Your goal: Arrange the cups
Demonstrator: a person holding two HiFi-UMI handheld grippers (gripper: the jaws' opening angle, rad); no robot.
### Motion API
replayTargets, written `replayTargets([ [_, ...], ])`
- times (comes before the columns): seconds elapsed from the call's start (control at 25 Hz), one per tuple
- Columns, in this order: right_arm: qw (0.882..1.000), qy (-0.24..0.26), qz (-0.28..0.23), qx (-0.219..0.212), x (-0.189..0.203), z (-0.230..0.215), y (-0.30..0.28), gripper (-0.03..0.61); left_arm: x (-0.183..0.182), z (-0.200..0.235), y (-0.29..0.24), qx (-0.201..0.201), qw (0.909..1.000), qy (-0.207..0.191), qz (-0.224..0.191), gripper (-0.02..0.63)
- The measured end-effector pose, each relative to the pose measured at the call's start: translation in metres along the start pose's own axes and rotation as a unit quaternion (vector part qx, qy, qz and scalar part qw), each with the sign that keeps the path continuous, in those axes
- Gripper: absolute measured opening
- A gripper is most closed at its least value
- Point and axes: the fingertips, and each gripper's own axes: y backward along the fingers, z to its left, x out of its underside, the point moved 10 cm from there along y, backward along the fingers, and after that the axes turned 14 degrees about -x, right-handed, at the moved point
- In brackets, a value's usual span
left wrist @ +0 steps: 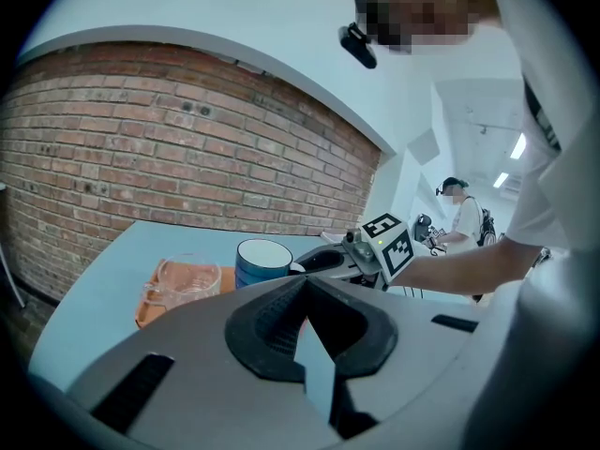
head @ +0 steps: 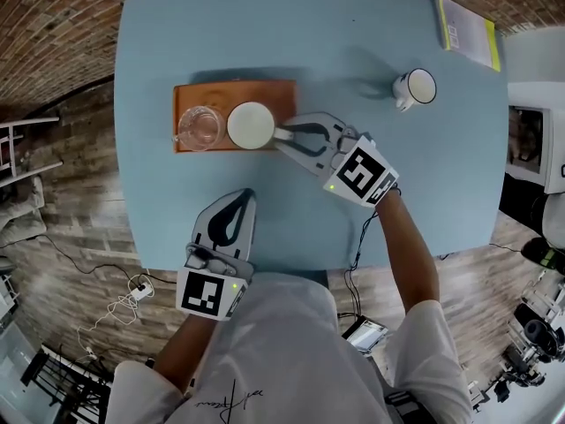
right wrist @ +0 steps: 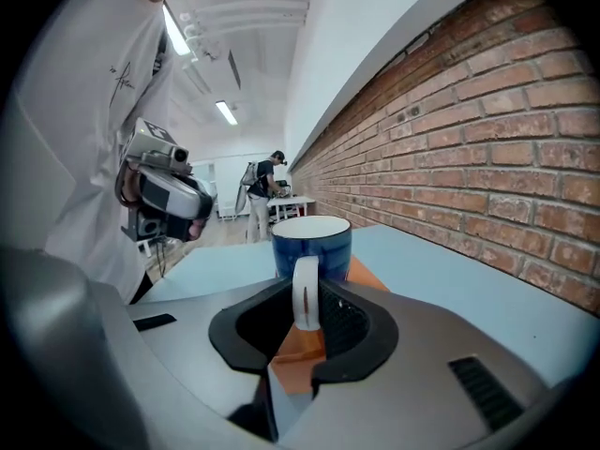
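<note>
An orange tray lies on the blue table. On it stand a clear glass mug at the left and a blue cup with a white inside at the right. My right gripper reaches the blue cup from the right. In the right gripper view the cup's white handle stands upright between the jaws, and my right gripper is shut on it. My left gripper hovers near the table's front edge, shut and empty. A white mug sits alone at the far right.
A green-edged booklet lies at the table's far right corner. Bare blue table stretches behind the tray and between tray and white mug. A brick wall runs along the left side. Cables lie on the wooden floor.
</note>
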Motion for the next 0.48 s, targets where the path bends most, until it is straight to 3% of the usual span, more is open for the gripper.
replayTargets([
  [0.28, 0.998, 0.0, -0.009, 0.06, 0.001, 0.012, -0.003, 0.066, -0.001, 0.009, 0.009, -0.01, 0.9995, 0.008, -0.03, 0.008],
  [0.48, 0.992, -0.022, -0.01, 0.125, 0.0, 0.028, -0.016, 0.064, 0.004, 0.025, 0.022, -0.004, 0.9997, 0.001, -0.025, 0.008],
])
